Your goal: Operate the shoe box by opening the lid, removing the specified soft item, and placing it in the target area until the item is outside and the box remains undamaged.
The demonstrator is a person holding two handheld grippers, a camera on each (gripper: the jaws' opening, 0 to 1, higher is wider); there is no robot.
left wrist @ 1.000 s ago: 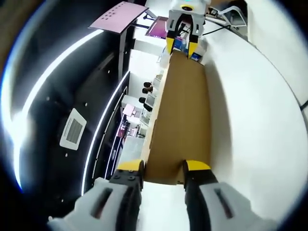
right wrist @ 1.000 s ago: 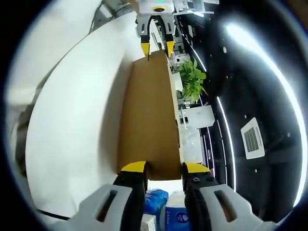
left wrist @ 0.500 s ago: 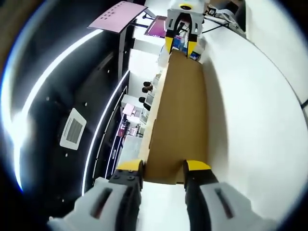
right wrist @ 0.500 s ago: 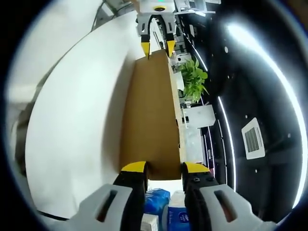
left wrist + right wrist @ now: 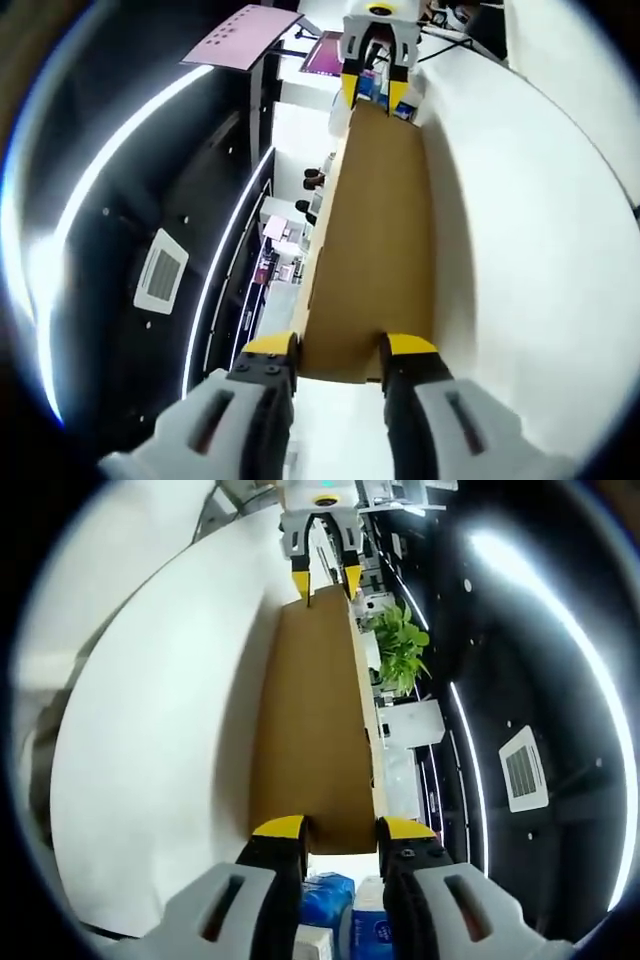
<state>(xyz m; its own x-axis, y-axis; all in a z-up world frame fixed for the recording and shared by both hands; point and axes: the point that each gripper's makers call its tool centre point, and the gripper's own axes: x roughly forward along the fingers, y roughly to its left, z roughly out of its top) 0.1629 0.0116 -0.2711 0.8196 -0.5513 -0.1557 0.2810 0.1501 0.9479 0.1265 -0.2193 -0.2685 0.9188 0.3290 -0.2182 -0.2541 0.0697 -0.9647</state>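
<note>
Barely anything is shifting — each hand-held gripper, left and right, is pinching an opposite end of the lid, long axis running between them.

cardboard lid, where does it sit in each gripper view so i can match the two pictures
Left gripper view: the cardboard lid runs up the middle, from the left claw at the bottom to the right claw at the top.
Right gripper view: the cardboard lid runs up the middle again, from the right claw at the bottom to the left claw at the top.
Shared landmark: the white table beside the lid.
</note>
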